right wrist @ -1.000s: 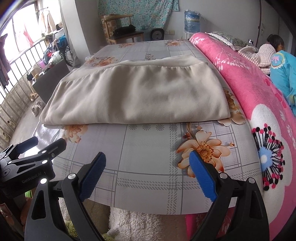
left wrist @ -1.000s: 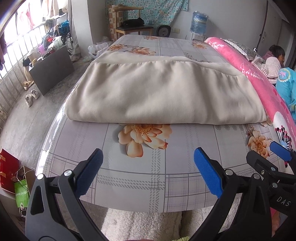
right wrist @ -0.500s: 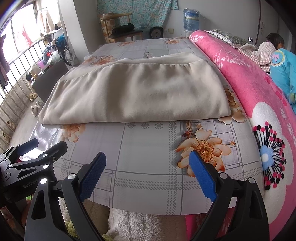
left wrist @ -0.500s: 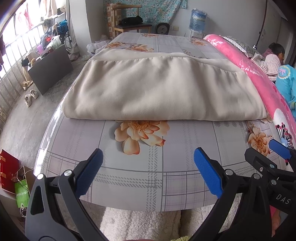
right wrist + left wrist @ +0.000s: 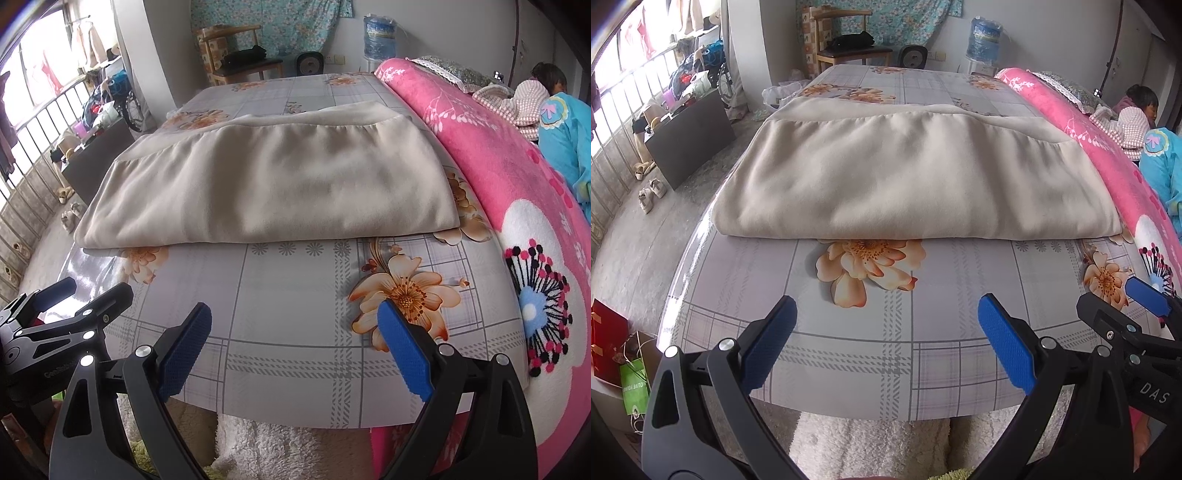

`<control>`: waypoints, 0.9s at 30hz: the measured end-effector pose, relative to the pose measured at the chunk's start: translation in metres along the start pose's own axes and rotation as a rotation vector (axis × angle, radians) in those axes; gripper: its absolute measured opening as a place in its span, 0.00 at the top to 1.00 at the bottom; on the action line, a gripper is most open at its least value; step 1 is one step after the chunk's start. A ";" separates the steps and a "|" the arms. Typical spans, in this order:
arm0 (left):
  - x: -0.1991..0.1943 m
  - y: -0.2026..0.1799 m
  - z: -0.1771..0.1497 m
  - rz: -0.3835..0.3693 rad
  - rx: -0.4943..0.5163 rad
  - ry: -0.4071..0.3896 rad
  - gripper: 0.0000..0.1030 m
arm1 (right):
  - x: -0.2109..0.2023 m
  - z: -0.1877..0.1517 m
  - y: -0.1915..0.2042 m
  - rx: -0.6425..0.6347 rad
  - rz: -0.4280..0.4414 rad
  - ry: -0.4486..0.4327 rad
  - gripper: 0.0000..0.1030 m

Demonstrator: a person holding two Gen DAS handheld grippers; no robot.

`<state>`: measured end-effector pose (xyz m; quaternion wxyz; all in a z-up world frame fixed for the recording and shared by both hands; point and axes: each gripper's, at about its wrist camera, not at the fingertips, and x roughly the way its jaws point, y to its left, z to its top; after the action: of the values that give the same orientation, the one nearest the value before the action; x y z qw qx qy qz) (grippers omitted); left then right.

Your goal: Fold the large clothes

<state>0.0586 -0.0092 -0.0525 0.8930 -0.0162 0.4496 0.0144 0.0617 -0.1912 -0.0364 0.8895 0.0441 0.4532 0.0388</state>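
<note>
A large beige garment lies folded into a broad rectangle on the flowered grey sheet, its folded edge facing me; the right wrist view shows the same beige garment. My left gripper hovers open over the bare sheet short of that edge, holding nothing. The right gripper is open and empty too, over the sheet near the bed's front edge. Each gripper shows at the side of the other's view: the right gripper and the left gripper.
A pink flowered blanket runs along the bed's right side, with a person in blue beyond it. A dark cabinet, shoes and bags stand on the floor at the left. A chair and water bottle stand beyond the bed.
Both grippers have eased slightly forward and upward, so the folded garment sits a bit lower and nearer in view. Both stay open; the garment has not moved.
</note>
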 end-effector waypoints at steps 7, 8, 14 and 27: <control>-0.002 0.000 0.001 -0.003 -0.001 -0.004 0.08 | 0.000 0.000 0.001 -0.004 -0.003 -0.001 0.14; -0.002 0.000 0.001 -0.003 -0.001 -0.004 0.08 | 0.000 0.000 0.001 -0.006 -0.003 -0.001 0.14; -0.004 0.000 0.002 -0.003 0.000 -0.008 0.08 | -0.001 0.001 0.002 -0.008 -0.007 -0.004 0.14; -0.004 0.000 0.003 -0.004 0.003 -0.005 0.08 | -0.002 0.000 0.003 -0.011 -0.016 -0.002 0.14</control>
<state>0.0585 -0.0095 -0.0480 0.8941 -0.0158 0.4474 0.0118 0.0605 -0.1881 -0.0344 0.8905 0.0359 0.4523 0.0342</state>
